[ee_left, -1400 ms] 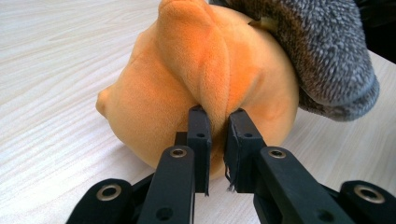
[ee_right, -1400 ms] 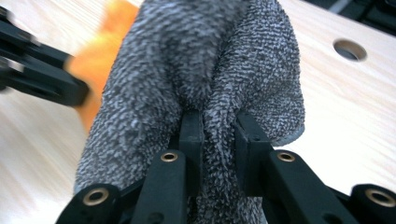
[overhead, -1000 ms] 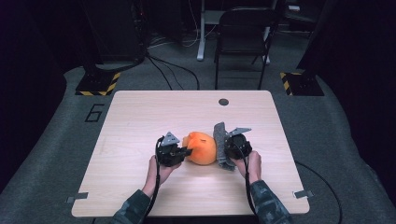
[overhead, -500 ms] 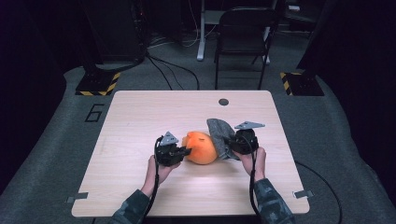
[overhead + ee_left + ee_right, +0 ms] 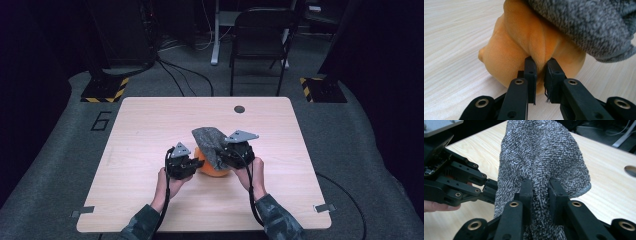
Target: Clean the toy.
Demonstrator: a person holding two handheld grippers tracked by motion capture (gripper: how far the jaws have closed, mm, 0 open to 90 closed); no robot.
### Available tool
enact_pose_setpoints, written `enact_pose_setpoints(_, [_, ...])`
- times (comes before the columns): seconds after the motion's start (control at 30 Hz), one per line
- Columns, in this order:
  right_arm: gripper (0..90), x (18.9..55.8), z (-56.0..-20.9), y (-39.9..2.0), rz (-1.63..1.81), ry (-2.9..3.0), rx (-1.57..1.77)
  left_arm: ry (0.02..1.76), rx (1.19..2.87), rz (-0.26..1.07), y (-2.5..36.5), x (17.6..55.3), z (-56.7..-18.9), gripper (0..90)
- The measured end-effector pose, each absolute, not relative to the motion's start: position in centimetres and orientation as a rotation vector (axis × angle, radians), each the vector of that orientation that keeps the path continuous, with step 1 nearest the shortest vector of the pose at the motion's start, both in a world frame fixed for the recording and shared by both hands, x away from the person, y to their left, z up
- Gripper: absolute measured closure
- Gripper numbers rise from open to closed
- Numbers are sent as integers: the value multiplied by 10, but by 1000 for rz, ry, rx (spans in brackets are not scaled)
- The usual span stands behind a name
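From above, the desk [image 5: 150, 200] carries an orange soft toy [image 5: 212, 169] about midway between its left and right edges, nearer the front edge where the person's forearms come in. A grey knitted cloth [image 5: 210, 142] lies draped over the toy's top and far side. The left gripper [image 5: 192, 165] meets the toy from the left and the right gripper [image 5: 220, 157] sits against the cloth from the right, each in a hand. A small dark round hole [image 5: 239, 109] marks the desk near its back edge, and a chair [image 5: 262, 47] stands on the floor beyond.

The left gripper view adds the detail of the grip: the left gripper [image 5: 540, 75] has its jaws almost together, pinching a fold of the orange soft toy [image 5: 519, 45], whose plush bunches up between the pads. The grey knitted cloth [image 5: 584, 25] overhangs the toy from the upper right, and the toy's base rests on the desk.

The right gripper view shows the right gripper [image 5: 541, 195] nearly closed on a pleat of the grey knitted cloth [image 5: 541, 152], which rises as a hollow, sock-like hood above the jaws. The left gripper's black linkage [image 5: 461, 185] shows at the left, and the round hole [image 5: 631, 170] at the far right.
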State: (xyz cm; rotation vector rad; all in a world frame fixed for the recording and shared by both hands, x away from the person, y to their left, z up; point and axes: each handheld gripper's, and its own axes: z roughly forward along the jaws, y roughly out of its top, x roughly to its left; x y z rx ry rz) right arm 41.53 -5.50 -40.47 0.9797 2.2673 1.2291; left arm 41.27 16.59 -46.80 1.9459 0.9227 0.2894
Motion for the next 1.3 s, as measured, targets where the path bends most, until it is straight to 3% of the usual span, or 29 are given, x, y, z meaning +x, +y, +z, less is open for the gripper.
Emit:
enact_pose_setpoints(0.13, [739, 417, -405, -51, 1218, 2269, 975, 923, 1938, 289, 166, 413, -468, 809])
enact_pose_setpoints(0.33, [645, 424, -414, -46, 1259, 2270, 1016, 922, 1942, 290, 167, 414, -469, 809])
enact_pose_setpoints(0.37, [537, 426, -417, -48, 1280, 2273, 1039, 919, 1943, 288, 166, 414, -469, 809])
enact_pose_setpoints(0.5, [443, 428, -421, -46, 1209, 2285, 1041, 902, 1953, 304, 162, 412, -469, 809])
enact_pose_setpoints(0.53, [461, 427, -423, -46, 1196, 2282, 1023, 903, 1953, 308, 161, 412, -469, 809])
enact_pose_setpoints(0.57, [628, 425, -426, -49, 1180, 2253, 987, 902, 1950, 312, 161, 412, -469, 813])
enact_pose_setpoints(0.6, [628, 425, -426, -49, 1180, 2253, 987, 898, 1946, 316, 161, 413, -469, 813])
enact_pose_setpoints(0.63, [693, 424, -426, -54, 1187, 2239, 987, 900, 1939, 314, 161, 413, -469, 815])
enact_pose_setpoints(1.3, [708, 436, -450, -104, 1064, 2302, 1233, 900, 1949, 314, 160, 415, -469, 818])
